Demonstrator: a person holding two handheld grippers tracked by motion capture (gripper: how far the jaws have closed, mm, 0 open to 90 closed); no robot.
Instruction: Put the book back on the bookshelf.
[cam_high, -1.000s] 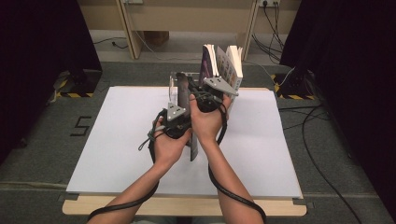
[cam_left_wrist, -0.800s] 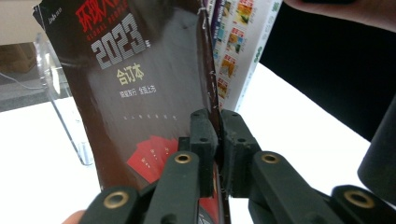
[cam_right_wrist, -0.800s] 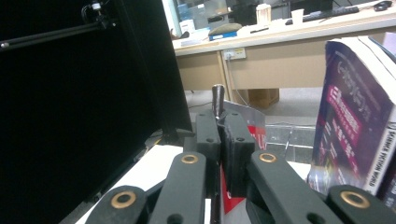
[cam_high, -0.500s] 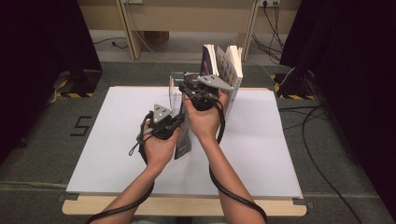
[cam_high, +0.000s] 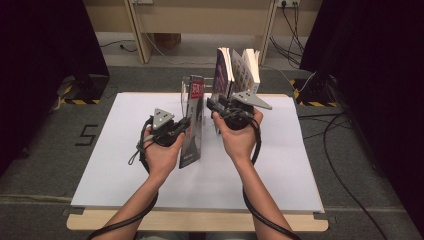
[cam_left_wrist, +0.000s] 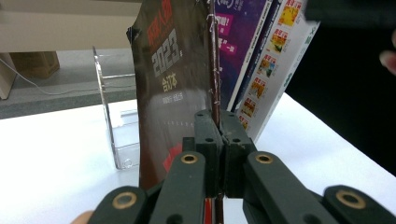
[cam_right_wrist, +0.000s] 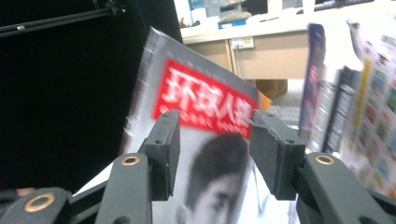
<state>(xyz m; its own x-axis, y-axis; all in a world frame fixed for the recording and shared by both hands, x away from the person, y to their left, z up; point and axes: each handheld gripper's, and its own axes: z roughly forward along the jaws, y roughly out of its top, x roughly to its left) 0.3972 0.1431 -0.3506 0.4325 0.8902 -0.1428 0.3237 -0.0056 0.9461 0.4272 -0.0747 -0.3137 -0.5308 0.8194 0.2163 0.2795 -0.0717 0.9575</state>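
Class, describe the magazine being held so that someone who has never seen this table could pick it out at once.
On the white table, left of the upright books at the far edge, stands a thin magazine. The left tool pinches its edge. Unlike its purple and white neighbours, its cover is dark with a red title block.

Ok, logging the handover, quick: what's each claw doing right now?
Left claw: shut on the magazine, pinching its edge.
Right claw: open, nothing between its pads; jaws have just been opening.

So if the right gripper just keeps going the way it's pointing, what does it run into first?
Most likely the magazine with the red title block: its cover lies straight ahead between the open jaws of the right gripper. The left gripper holds it upright by its edge. How far ahead it lies is hard to judge.
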